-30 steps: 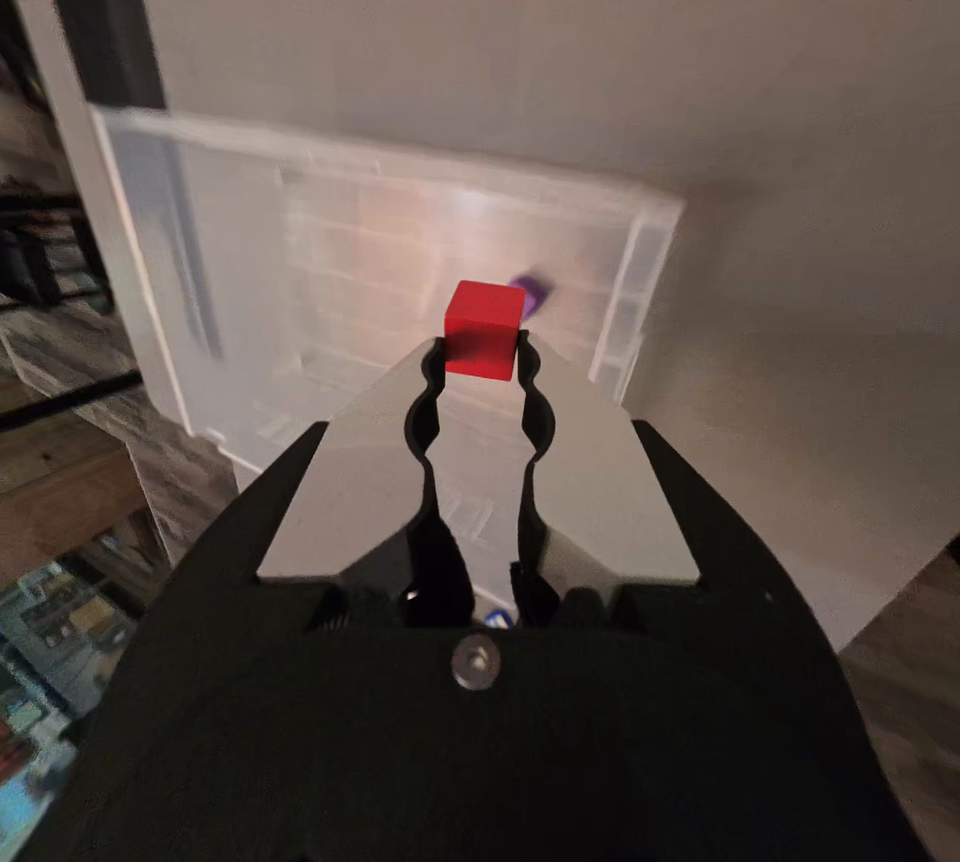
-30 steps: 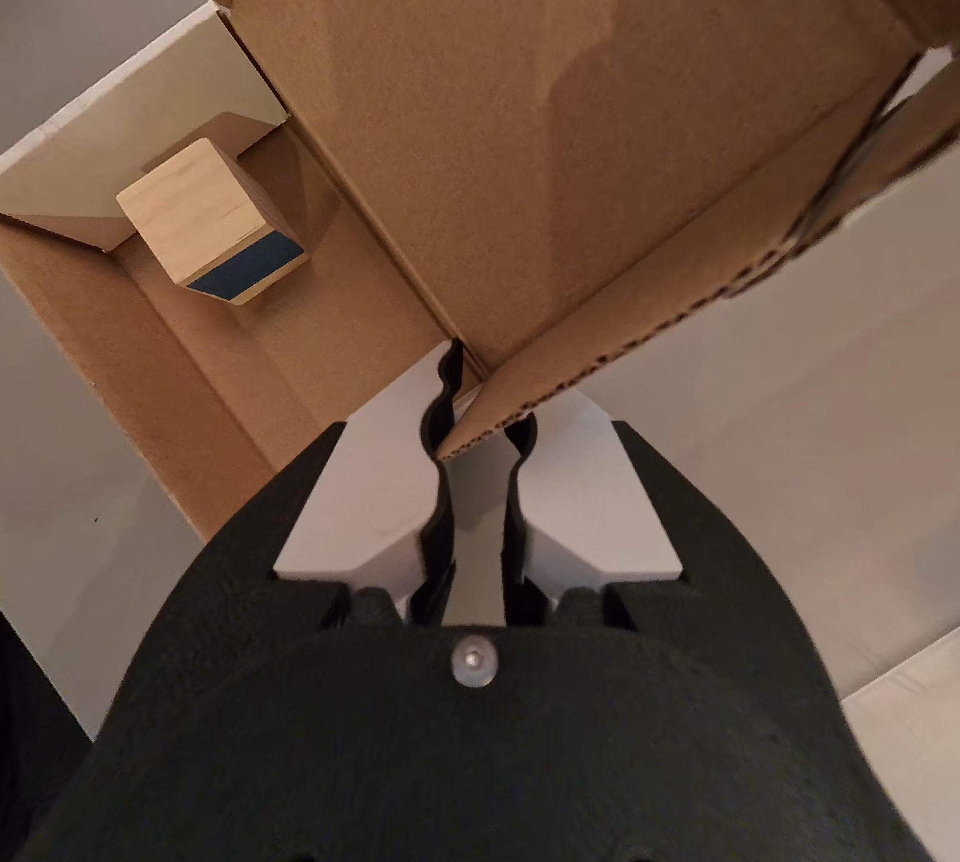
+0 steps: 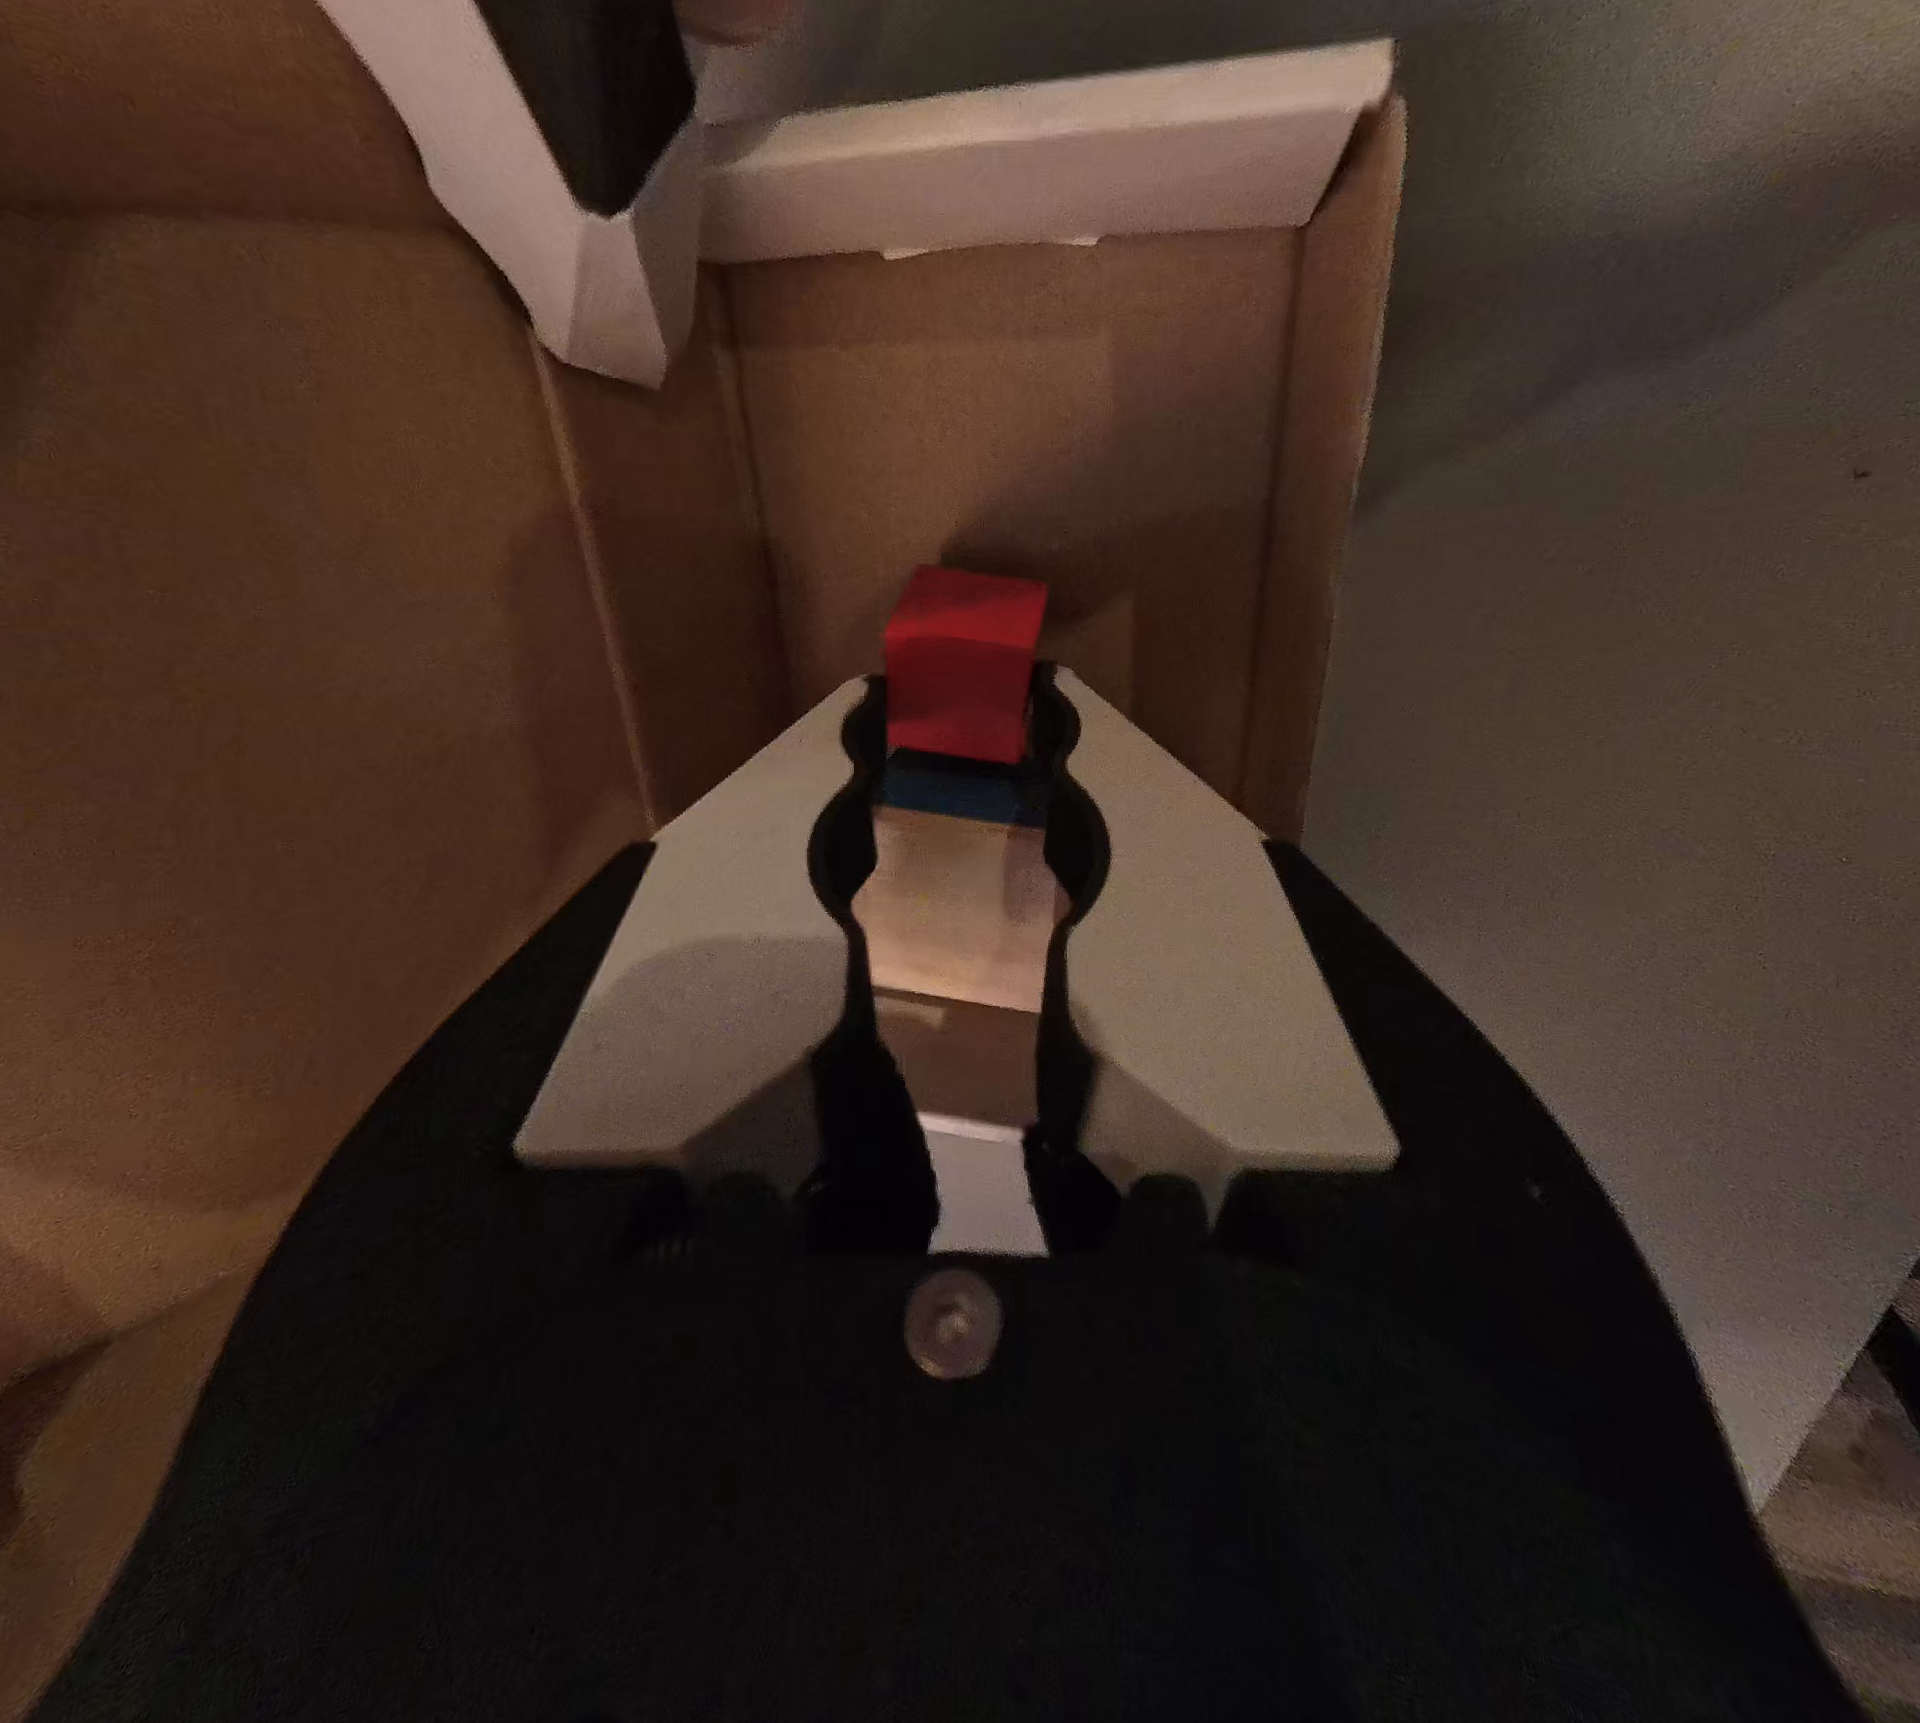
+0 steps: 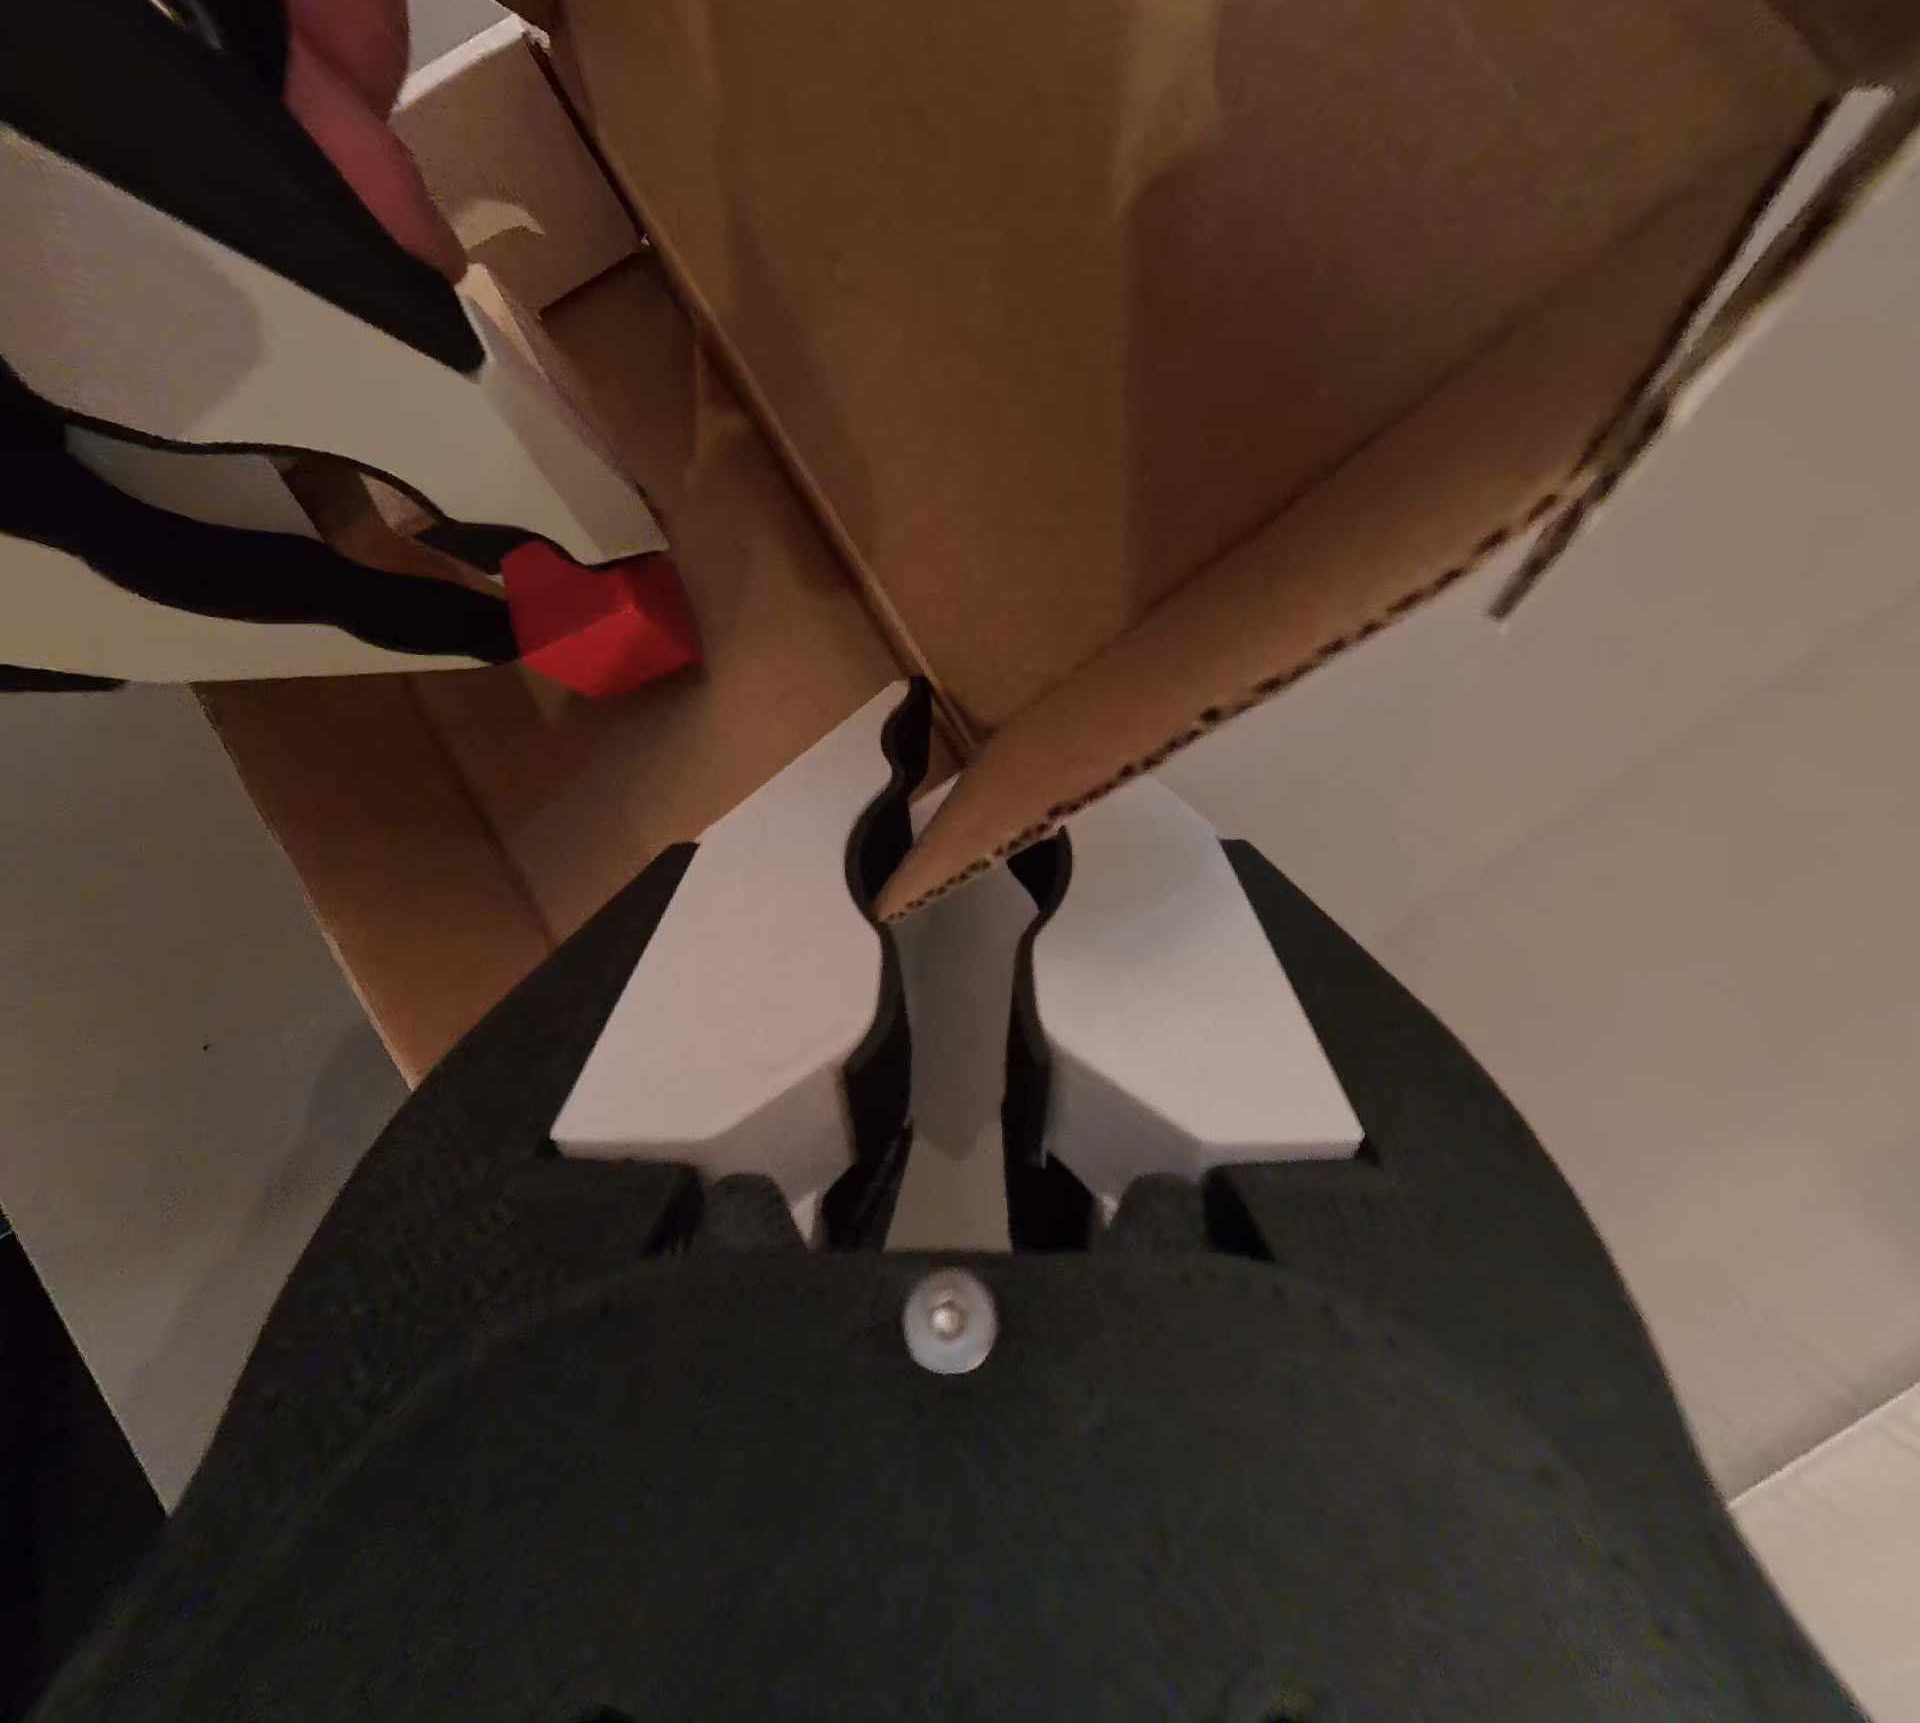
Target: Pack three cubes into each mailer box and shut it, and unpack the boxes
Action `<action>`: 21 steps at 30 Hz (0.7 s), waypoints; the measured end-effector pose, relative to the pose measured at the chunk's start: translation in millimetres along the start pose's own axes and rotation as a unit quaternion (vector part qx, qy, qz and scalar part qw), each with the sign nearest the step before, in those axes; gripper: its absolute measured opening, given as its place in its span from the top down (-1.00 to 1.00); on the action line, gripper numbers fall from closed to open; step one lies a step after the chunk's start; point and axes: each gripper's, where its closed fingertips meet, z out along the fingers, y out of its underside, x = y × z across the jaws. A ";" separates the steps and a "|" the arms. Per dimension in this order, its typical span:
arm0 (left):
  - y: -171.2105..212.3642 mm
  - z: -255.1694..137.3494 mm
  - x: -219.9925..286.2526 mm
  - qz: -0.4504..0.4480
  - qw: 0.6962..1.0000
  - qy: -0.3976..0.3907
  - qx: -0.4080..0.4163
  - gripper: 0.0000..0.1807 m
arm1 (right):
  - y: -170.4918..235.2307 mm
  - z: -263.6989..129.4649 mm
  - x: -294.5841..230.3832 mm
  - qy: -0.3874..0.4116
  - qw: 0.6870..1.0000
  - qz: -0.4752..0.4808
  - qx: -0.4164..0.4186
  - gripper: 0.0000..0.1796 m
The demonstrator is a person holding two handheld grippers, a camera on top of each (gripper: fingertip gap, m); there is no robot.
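My left claw [image 3: 961, 707] is clenched on a red cube [image 3: 961, 665], which I hold low inside the open box [image 3: 1039, 426], over its brown floor. In the left wrist view, through the gap between my fingers, I see a wood cube [image 3: 956, 915] with 1 blue face, lying in the box just beneath the red one; whether the 2 touch I cannot tell from here. That cube is all but hidden in the right wrist view, where the left claw [image 4: 520, 582] covers it and only a pale sliver shows behind the finger, probably its edge.

The right wrist view gives what the left one lacks: my right claw [image 4: 951, 800] is pinched on the corner of the raised lid [image 4: 1143, 271], its fingers closed on the corrugated edge, keeping the flap tilted up over the box. It also shows the red cube [image 4: 603, 624] from the side, gripped at the fingertips and close to the floor of the box near the lid's hinge, and my hand [image 4: 353, 63] on the left claw's handle.

The box sits on a white worktop [image 3: 1610, 738], and its outer walls are white.
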 end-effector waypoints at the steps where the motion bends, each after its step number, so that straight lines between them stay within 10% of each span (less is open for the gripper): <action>1: -0.1 1.6 1.3 0.001 1.000 0.003 -0.002 0.71 | -0.1 0.0 -0.3 -0.001 1.000 0.000 0.000 0.89; 14: 3.5 -61.5 -4.1 -0.030 0.994 -0.043 0.099 0.58 | -0.9 -0.6 -1.7 -0.002 1.000 -0.001 0.003 0.90; 21: 116.7 -154.9 -14.2 -0.139 0.977 -0.126 0.105 0.53 | -1.4 -0.7 -2.5 -0.002 1.000 -0.003 0.002 0.90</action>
